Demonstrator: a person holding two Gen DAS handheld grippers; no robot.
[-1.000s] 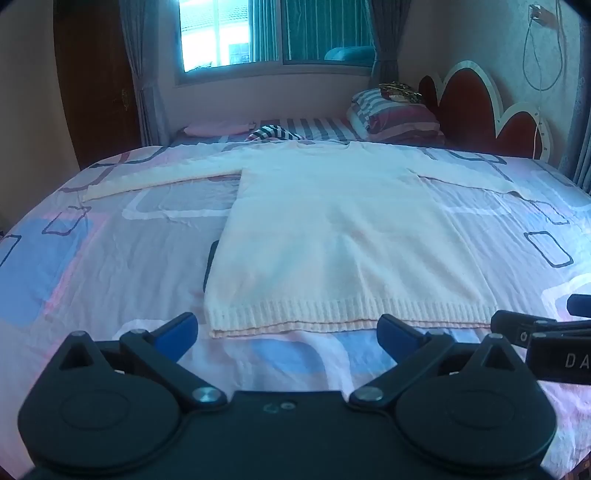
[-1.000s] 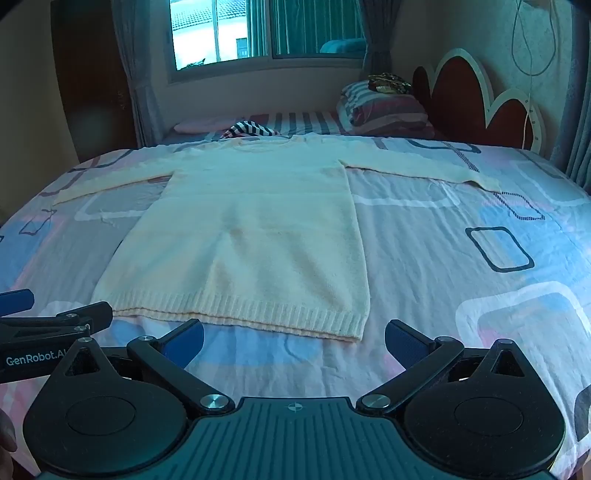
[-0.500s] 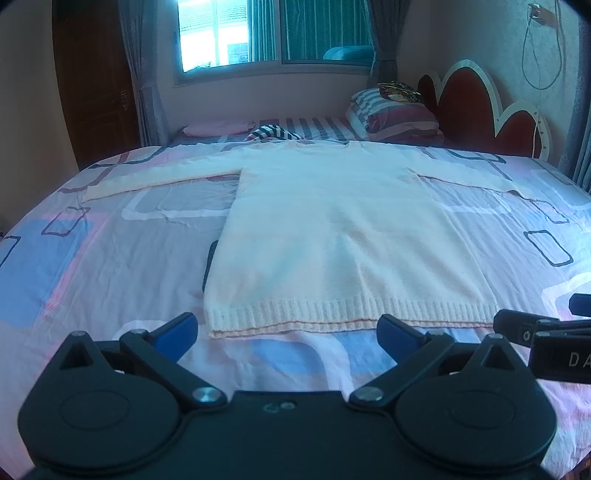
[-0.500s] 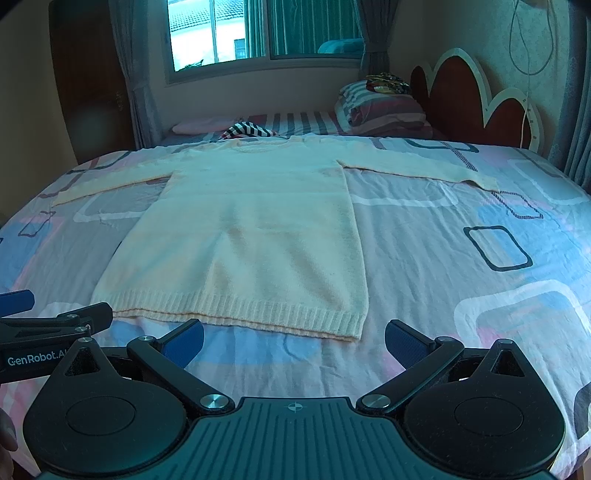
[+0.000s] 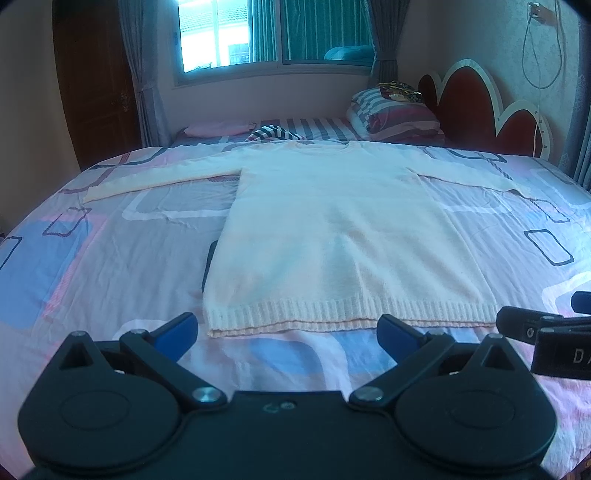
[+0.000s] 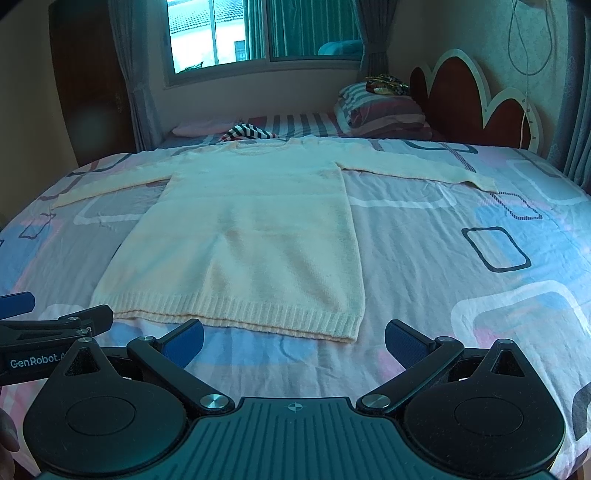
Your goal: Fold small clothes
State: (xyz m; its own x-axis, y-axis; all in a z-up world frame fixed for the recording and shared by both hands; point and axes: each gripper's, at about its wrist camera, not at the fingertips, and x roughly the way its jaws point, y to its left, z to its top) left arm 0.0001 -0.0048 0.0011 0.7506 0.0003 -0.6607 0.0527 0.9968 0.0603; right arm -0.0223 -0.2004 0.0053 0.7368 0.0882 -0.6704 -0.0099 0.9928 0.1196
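Observation:
A cream knitted sweater [image 5: 332, 236] [image 6: 255, 240] lies flat on the bed, both sleeves spread out sideways and its ribbed hem nearest me. My left gripper [image 5: 288, 330] hovers open just short of the hem's left half, nothing between its blue pads. My right gripper [image 6: 293, 338] is also open, held in front of the hem's right corner. Each gripper shows at the edge of the other's view: the right one [image 5: 546, 332] and the left one [image 6: 55, 332].
The bed carries a patterned sheet [image 5: 110, 258] of blue, pink and white rectangles. Striped pillows [image 5: 395, 114] and a striped cloth [image 5: 273, 133] lie at the far end by the red headboard [image 5: 480, 110]. A window [image 5: 273, 33] with curtains is behind.
Both grippers have shifted very slightly; the sweater lies unchanged and both grippers stay open.

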